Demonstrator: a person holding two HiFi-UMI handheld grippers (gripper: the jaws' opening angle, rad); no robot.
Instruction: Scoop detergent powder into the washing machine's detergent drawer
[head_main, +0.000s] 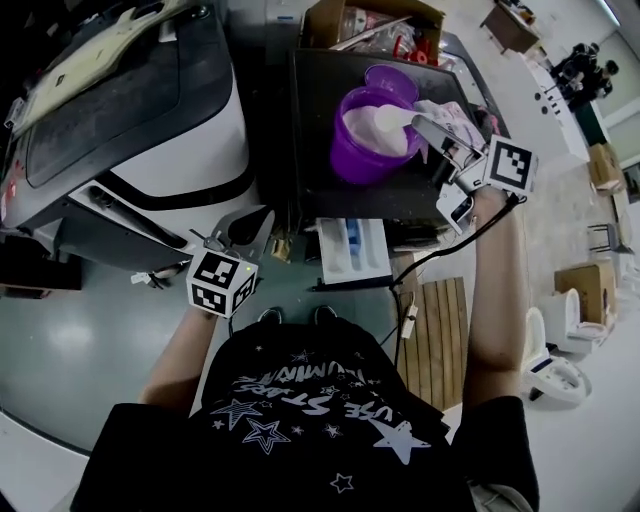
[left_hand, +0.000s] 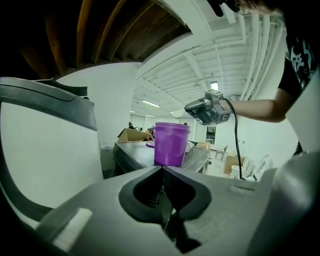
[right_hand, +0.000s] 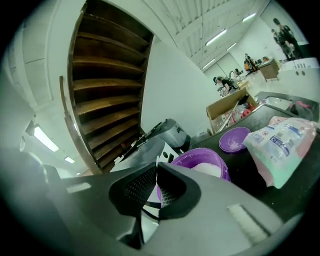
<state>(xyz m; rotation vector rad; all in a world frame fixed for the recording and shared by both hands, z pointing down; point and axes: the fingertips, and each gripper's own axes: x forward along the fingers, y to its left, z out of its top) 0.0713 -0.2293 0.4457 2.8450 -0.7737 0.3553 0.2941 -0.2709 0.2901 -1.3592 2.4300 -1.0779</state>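
Dark bench (head_main: 310, 150) carries a purple bucket (head_main: 352, 165) of white powder (head_main: 368, 130). Right gripper (head_main: 428, 130) clamps a white scoop (head_main: 393, 118) above it. Left gripper (head_main: 245, 225) is closed and empty. Only the head view shows the open detergent drawer (head_main: 352, 250) below the bench edge.

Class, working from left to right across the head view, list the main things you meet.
Washing machine → left tool → purple bucket → right tool, gripping the scoop.

Over white plastic detergent drawer (head_main: 355, 250): I see open room.
Purple plastic bucket (head_main: 350, 160): white plastic scoop (head_main: 392, 118) over mouth, printed bag (head_main: 455, 115) alongside.
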